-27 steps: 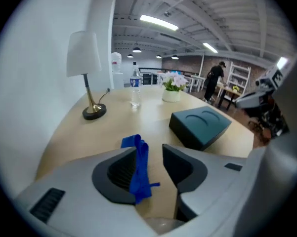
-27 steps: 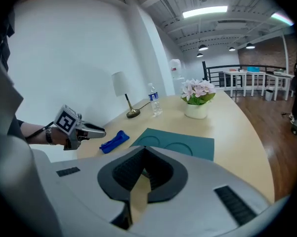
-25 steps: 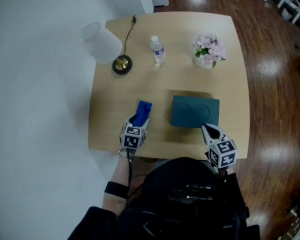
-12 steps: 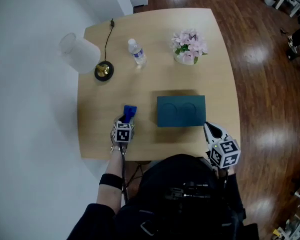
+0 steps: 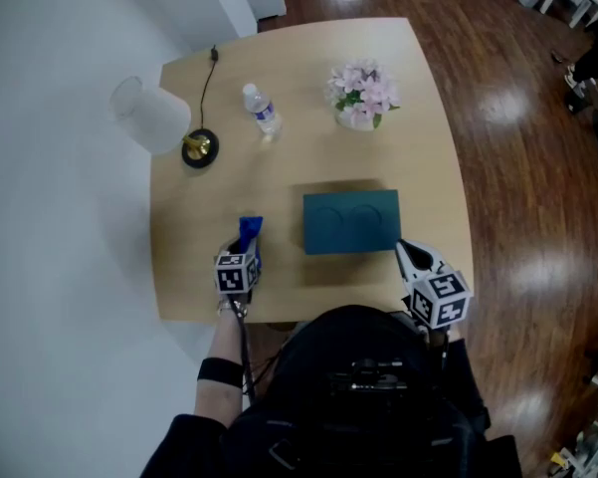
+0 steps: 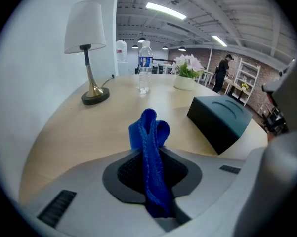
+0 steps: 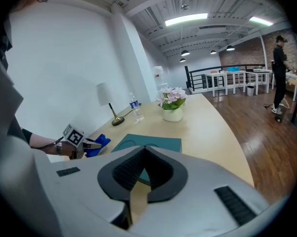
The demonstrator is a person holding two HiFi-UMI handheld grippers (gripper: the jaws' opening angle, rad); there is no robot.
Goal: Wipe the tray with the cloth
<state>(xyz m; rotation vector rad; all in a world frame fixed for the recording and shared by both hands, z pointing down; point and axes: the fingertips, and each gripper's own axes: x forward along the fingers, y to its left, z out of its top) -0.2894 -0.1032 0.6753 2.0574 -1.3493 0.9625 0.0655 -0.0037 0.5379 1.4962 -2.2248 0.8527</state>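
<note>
Left gripper (image 5: 246,249): jaws closing on the blue cloth (image 6: 150,147), which is pinched between them and sticks out past the tips.
Right gripper (image 5: 402,252): jaws together, nothing between them.
Tray (image 5: 351,221): to the right of the left gripper and apart from it, its long side running left to right. Its near right corner lies just ahead of the right gripper.
Coming move, as I judge it: the cloth goes rightward onto the tray. The right gripper is nearer and could steady the tray.

On the table (image 5: 279,172), cloth (image 5: 249,233) lies left of tray (image 5: 351,221); lamp (image 5: 151,118), bottle (image 5: 262,110), flowers (image 5: 361,93) stand behind, left to right
</note>
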